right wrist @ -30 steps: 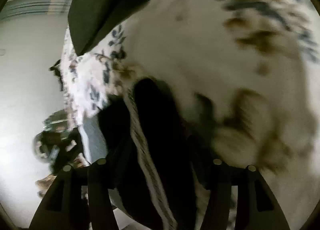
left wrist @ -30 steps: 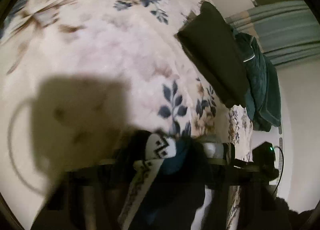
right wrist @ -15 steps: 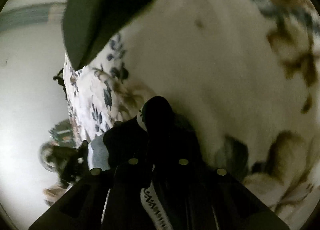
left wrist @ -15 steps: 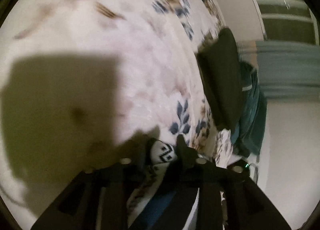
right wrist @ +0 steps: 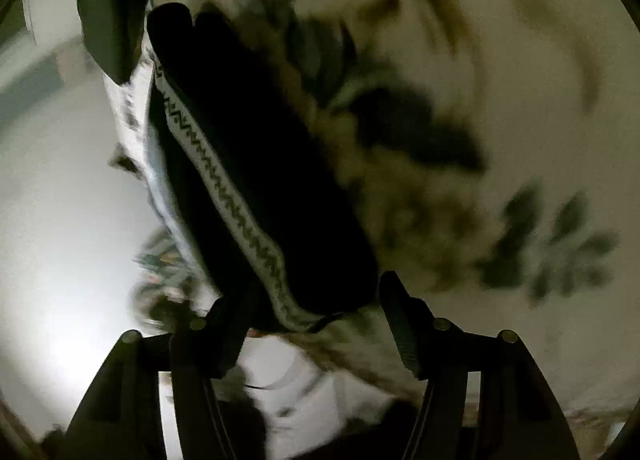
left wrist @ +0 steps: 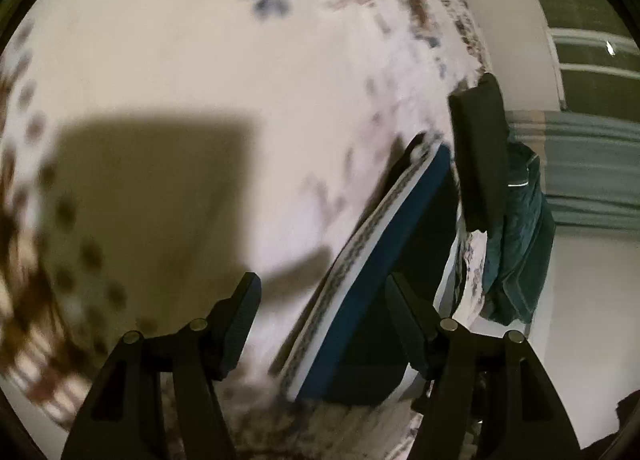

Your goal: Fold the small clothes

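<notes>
Both grippers, left (left wrist: 322, 312) and right (right wrist: 308, 324), stand spread and empty, seemingly so the dark folded sock with its white zigzag band (right wrist: 256, 195) can rest flat on the floral bedspread (left wrist: 200, 59), beneath a dark folded stack (left wrist: 480, 151) beyond.

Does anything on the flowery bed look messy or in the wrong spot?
Nothing looks broken or spilled. The dark folded garment with the white zigzag band lies flat on the floral bedspread, between the open left gripper and open right gripper. Only the teal cloth looks untidy, crumpled at the bed's edge beside a dark pillow.
</notes>
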`<state>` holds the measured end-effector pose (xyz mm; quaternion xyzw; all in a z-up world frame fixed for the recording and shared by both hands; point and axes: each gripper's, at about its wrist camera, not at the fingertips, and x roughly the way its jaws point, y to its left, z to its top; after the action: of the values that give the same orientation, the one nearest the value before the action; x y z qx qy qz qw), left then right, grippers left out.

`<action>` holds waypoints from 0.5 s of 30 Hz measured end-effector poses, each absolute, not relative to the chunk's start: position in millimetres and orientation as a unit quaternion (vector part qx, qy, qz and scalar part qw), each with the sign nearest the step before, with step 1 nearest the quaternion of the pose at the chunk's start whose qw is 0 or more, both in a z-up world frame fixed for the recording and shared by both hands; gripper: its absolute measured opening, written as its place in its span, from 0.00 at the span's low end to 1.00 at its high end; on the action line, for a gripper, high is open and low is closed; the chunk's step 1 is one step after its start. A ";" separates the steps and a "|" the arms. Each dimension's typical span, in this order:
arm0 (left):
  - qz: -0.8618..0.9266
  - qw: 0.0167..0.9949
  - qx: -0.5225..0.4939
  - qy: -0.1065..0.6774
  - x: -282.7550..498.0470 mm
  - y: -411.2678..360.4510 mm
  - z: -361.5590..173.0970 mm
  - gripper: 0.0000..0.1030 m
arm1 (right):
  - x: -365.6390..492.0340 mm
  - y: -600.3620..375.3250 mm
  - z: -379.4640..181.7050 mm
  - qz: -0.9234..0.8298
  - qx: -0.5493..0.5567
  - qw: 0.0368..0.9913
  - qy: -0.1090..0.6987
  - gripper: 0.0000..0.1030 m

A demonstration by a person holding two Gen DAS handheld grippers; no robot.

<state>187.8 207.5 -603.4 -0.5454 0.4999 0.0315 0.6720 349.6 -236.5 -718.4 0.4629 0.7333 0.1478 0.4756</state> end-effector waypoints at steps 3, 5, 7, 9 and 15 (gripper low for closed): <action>0.032 0.664 -0.549 0.507 176.7 199.2 -606.7 0.60 | 345.0 -241.0 -689.8 0.131 0.455 0.523 0.708 0.16; 0.031 0.666 -0.538 0.516 169.9 193.3 -605.4 0.60 | 345.6 -247.1 -674.5 0.114 0.403 0.562 0.713 0.16; 0.024 0.660 -0.539 0.523 164.8 188.6 -608.4 0.60 | 344.3 -249.2 -680.7 0.101 0.387 0.557 0.728 0.20; 0.024 0.652 -0.546 0.525 159.3 185.4 -611.4 0.60 | 339.6 -250.0 -692.4 0.093 0.413 0.521 0.741 0.33; -0.013 0.684 -0.513 0.518 170.5 160.1 -608.6 0.60 | 324.1 -234.5 -693.9 0.119 0.451 0.502 0.728 0.65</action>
<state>170.5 160.1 -608.6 -0.5133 0.5178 -0.0130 0.6843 324.1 -234.5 -693.9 0.4513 0.7281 0.1187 0.5021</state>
